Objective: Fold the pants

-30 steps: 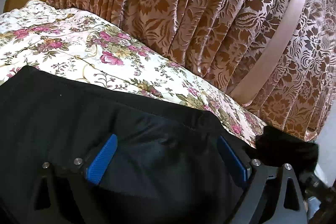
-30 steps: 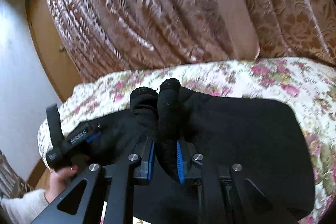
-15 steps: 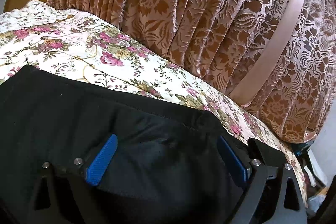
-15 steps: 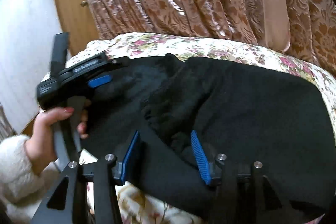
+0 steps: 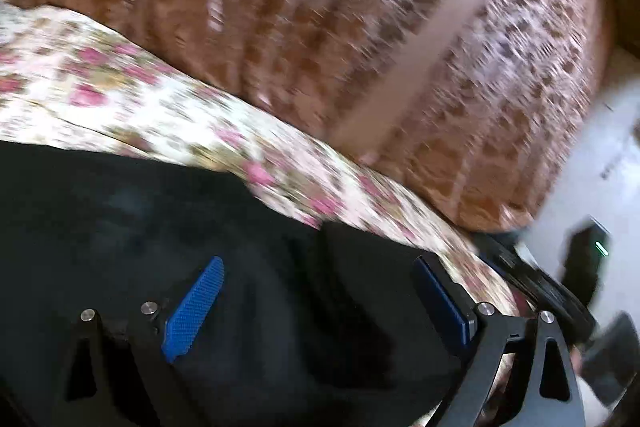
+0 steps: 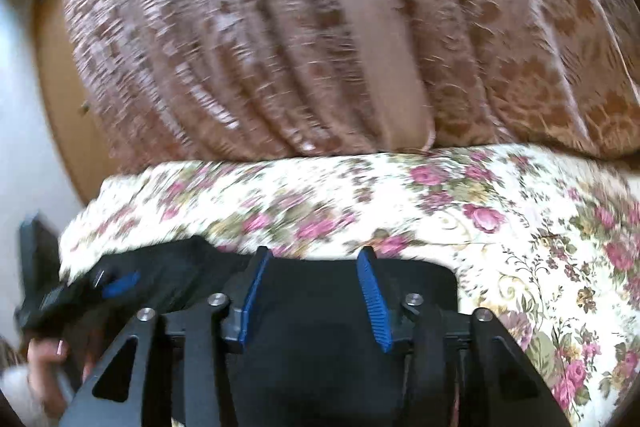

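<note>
The black soft fabric pants (image 6: 344, 311) lie directly under my right tongs (image 6: 314, 301), which just released them and stand open; my left tongs (image 5: 316, 303) also open.

A flowered bedspread (image 6: 500, 211) covers the bed, with brown patterned curtains (image 6: 260, 39) hanging at its far side.

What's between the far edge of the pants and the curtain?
In the right wrist view, only the floral bedspread lies between the black pants and the brown curtain.
</note>
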Demonstrator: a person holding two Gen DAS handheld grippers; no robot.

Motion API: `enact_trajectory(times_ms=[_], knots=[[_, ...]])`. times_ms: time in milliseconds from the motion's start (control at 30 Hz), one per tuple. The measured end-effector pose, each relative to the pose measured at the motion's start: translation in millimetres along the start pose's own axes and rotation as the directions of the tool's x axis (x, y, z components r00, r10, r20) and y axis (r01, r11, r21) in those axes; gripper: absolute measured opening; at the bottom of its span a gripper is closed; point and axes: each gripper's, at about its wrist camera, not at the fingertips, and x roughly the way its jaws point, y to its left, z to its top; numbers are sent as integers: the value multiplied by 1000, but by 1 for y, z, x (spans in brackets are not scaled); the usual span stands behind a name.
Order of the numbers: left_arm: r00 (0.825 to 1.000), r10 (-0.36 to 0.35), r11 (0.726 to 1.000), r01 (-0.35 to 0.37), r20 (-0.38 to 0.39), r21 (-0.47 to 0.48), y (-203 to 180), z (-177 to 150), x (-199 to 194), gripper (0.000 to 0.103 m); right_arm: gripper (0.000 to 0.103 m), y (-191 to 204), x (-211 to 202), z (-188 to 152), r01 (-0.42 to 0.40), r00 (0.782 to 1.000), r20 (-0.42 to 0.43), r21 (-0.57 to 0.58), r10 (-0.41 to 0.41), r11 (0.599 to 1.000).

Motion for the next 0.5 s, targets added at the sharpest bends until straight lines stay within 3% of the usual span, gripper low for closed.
enact_trajectory(times_ms=[133,233,300,433,500], knots=[[998,-18,1000,19,-67,3,-12,-8,18,95,39,-26,34,9,-12,1000,-23,68,14,998],[991,-13,999,7,-136,-39,-7,-11,33,93,40,-33,57,-4,-49,992,-110,71,57,996],[986,-24,997,11,-165,-77,-1,-17,38,82,40,-34,70,-19,-124,976,-170,65,133,990],[984,-31,999,24,-178,-39,-7,-25,43,70,45,-20,70,-43,-152,977,-167,-111,133,982],[979,-31,999,30,-202,-12,-12,-29,49,50,49,-16,69,-45,-168,976,-166,-136,144,976]])
